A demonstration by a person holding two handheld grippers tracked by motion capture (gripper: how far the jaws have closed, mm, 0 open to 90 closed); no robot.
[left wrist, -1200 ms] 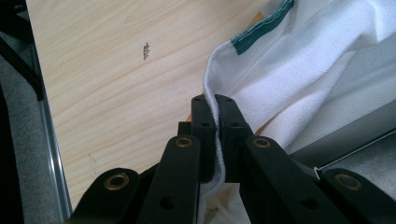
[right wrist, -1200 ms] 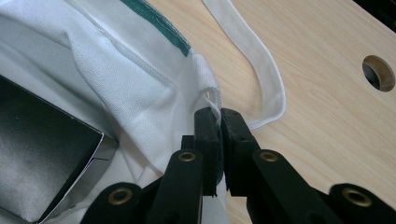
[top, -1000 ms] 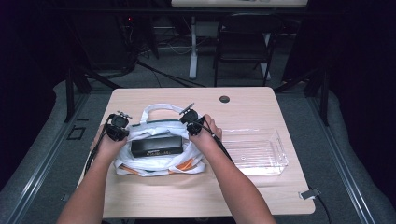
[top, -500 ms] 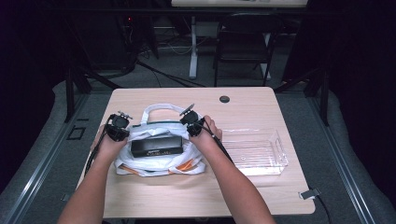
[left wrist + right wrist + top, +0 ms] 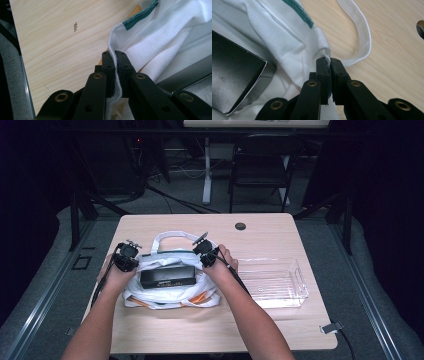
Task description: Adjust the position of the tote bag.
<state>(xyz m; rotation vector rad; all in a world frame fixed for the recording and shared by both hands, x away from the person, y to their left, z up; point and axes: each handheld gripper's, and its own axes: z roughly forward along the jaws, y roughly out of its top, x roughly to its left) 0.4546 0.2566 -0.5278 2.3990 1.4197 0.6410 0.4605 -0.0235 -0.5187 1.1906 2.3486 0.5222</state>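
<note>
High view looks down on a pale wooden surface [image 5: 165, 330], where a white cloth bag with green trim and orange patches [image 5: 165, 292] lies left of centre with a flat black rectangular box [image 5: 167, 276] resting in its open mouth. At the bag's left edge, the left tool [image 5: 125, 261] is clamped on the bag's rim; the left gripper view shows its two black jaws pressed together with the white hem [image 5: 115, 75] pinched between them and the green trim [image 5: 140, 17] farther up the cloth. At the bag's right edge, the right tool [image 5: 206, 256] likewise grips the rim; the right gripper view shows its jaws closed on a fold of white fabric [image 5: 328, 58] just below where the white strap handle [image 5: 362, 32] is sewn on, with a corner of the black box [image 5: 234, 82] at the left. The handle loops away from the person across the bare wood. Farther right, a clear plastic rectangular tray [image 5: 300, 285] sits just beside the right forearm [image 5: 250, 310], apart from the bag. A small dark round disc [image 5: 240, 226] lies near the far edge.
</note>
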